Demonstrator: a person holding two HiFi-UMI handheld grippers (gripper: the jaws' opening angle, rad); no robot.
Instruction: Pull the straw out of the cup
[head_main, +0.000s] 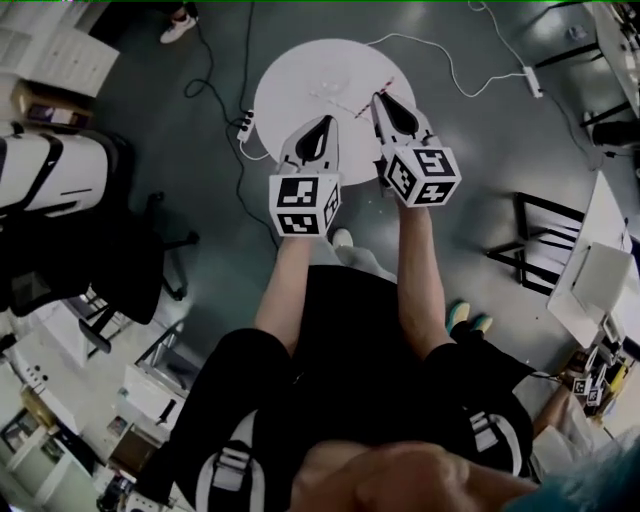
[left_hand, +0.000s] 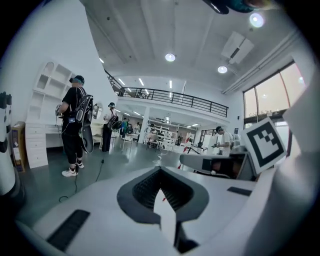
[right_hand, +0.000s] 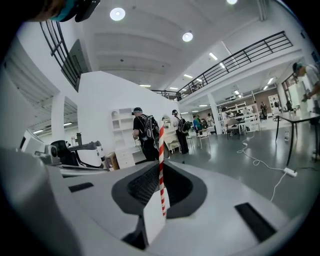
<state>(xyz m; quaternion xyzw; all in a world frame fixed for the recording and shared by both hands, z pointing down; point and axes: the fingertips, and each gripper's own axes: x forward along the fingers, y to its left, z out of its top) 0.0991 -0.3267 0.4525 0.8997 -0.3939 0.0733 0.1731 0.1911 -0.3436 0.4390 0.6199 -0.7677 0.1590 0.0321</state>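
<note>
A red-and-white striped straw (right_hand: 161, 165) stands upright between the jaws of my right gripper (right_hand: 160, 187), which is shut on it. In the head view the straw (head_main: 356, 99) shows as a thin slanted line over the round white table (head_main: 300, 65), running from my right gripper (head_main: 379, 99) toward the tip of my left gripper (head_main: 324, 122). My left gripper (left_hand: 161, 192) has its jaws pressed together, with only a tiny red fleck at the seam. I cannot make out any cup in these views.
Cables and a power strip (head_main: 245, 122) lie on the grey floor beside the table. A black office chair (head_main: 70, 240) stands at the left, with a black frame (head_main: 540, 240) and a white desk (head_main: 600, 260) at the right. People with backpacks (left_hand: 75, 125) stand farther off.
</note>
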